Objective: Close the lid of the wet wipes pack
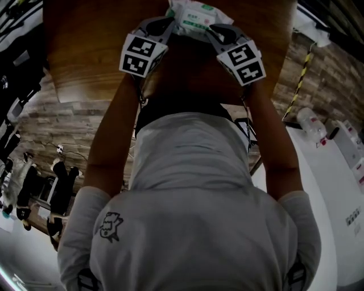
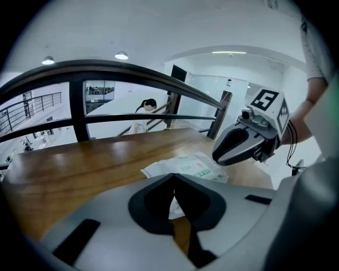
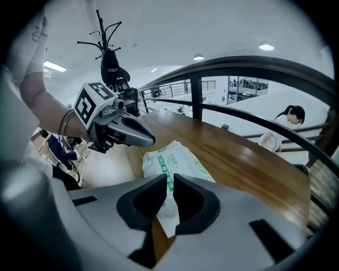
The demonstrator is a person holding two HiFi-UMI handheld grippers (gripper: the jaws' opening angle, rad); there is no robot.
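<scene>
The wet wipes pack [image 1: 193, 17] is white with green print and lies flat on the wooden table [image 1: 91, 51]. It also shows in the left gripper view as the pack [image 2: 188, 166] and in the right gripper view as the pack [image 3: 180, 156]. My left gripper [image 1: 169, 23] hovers at its left end and my right gripper [image 1: 212, 29] at its right end, both just above it. The left gripper [image 2: 174, 176] has its tips touching with nothing between them. The right gripper [image 3: 170, 177] shows a slim gap between its tips, and nothing is clamped there. The lid itself I cannot make out.
A dark curved railing [image 2: 132, 71] runs along the table's far side, and a person [image 2: 142, 114] is beyond it. To the right of the table stands a white counter [image 1: 335, 187] with a bottle [image 1: 310, 120]. The table edge [image 1: 85, 96] is close to my body.
</scene>
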